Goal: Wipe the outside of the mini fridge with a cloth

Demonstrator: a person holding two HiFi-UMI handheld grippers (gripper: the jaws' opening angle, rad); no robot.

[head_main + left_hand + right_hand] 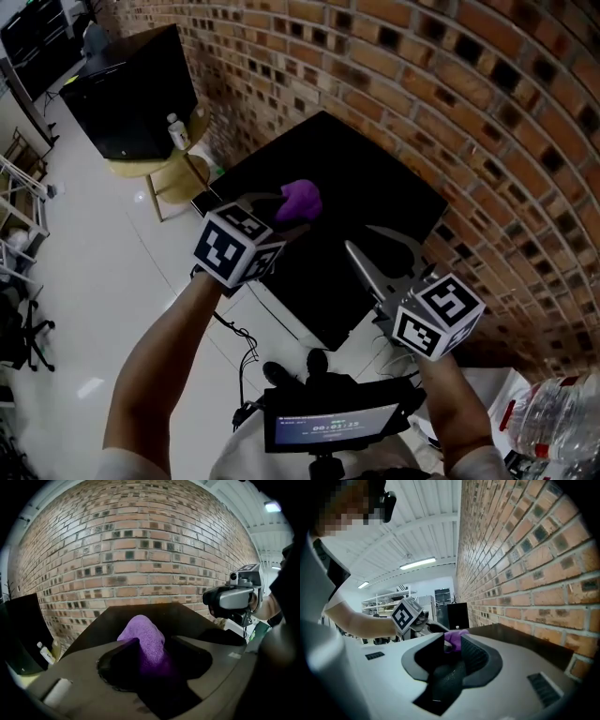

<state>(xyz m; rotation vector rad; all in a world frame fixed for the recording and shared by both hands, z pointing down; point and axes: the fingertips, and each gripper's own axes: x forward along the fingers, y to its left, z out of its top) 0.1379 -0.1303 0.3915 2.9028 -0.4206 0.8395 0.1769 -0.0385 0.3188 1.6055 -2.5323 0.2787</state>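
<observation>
1. Purple knitted cloth (140,630), a bunched ridge, lies lengthwise between my wide-open left tongs (157,641), pointing at the brick wall (140,550).
2. It rests atop the smooth black mini fridge (356,187).
3. Right tongs (452,641): narrow gap, empty.

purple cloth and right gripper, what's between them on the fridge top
Nothing: in the head view only bare black fridge top lies between the purple cloth and the right gripper.

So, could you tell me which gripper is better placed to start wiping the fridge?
Left, I'd say: the purple cloth lies between the left gripper's open jaws over the mini fridge top. The right gripper is empty and away from the cloth.
</observation>
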